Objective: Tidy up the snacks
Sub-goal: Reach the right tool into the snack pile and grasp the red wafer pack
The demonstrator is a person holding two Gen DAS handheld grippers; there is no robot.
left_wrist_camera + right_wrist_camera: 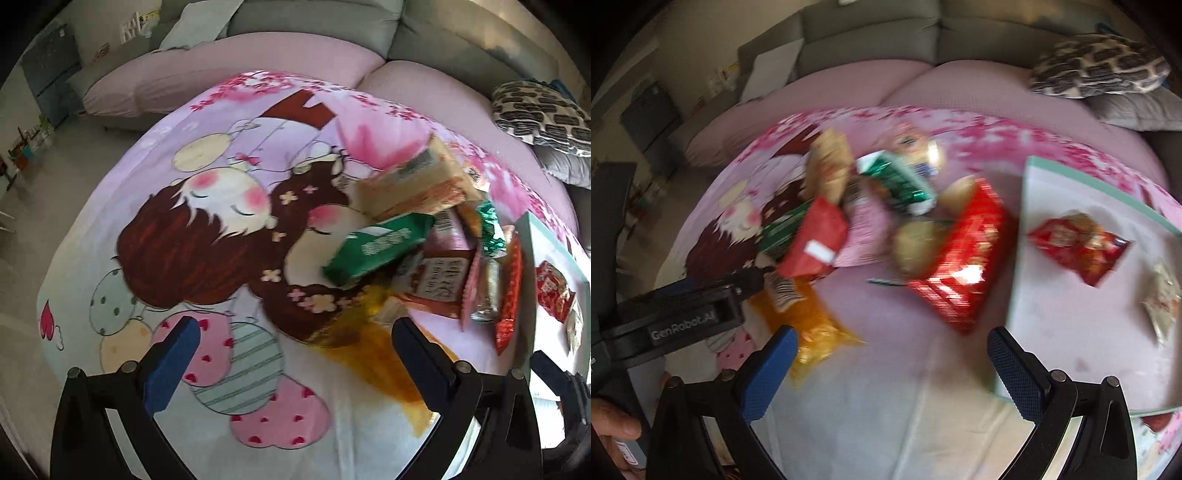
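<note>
Snacks: a loose pile of crinkly packets (886,221) lies on the cartoon-print cloth (221,258), right of centre in the left view; blur hides most of the print.
Green packet: a long green pouch (376,247) with white lettering rests on top of the pile, tilted.
Red packet: a glossy red foil bag (960,254) lies at the pile's near right edge, just beside the tray.
Orange bag: a see-through orange bag (812,325) sits nearest, by the left tongs' tip.
Tray: a flat tray with a mint-green rim (1071,177) lies to the right, holding a small red packet (1078,247) and a pale one (1161,299).
Left tongs (295,363): spread wide, empty, above the cloth.
Right tongs (892,373): spread wide, empty, touching nothing.
Pads: blue and textured (768,376) on black frames.
</note>
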